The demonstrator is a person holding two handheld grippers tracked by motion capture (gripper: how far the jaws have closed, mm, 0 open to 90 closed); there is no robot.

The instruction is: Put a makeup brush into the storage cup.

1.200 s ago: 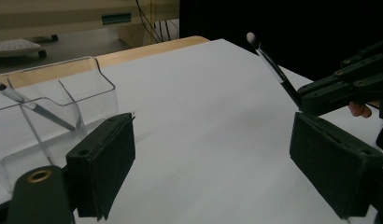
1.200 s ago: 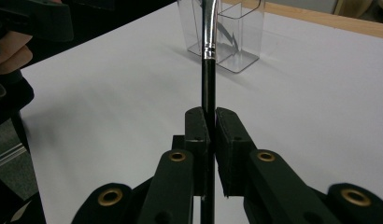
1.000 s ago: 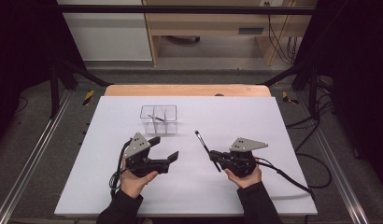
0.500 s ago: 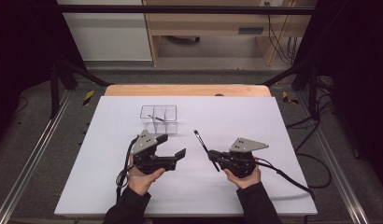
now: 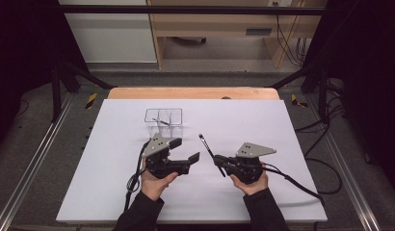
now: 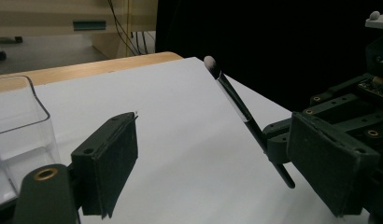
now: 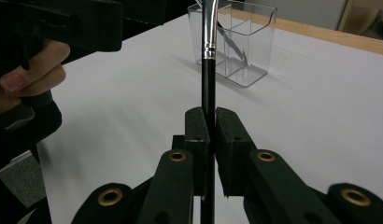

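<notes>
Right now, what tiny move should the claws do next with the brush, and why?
Probably the left claw should ease sideways toward the brush to take hold of it. The right claw is shut on the brush's handle, with the tip slanting up above the table. The left claw is open and empty, its jaws facing the brush from close by. The clear box sits just beyond, likely the brush's place.

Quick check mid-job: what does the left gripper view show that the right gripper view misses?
Left gripper view: the brush's pale bristle tip, and the left gripper open with nothing between its pads.
Right gripper view: the right gripper shut on the makeup brush, the organizer's divided compartments, and the person's fingers.
Both: the brush, the clear organizer and the white table sheet.
</notes>
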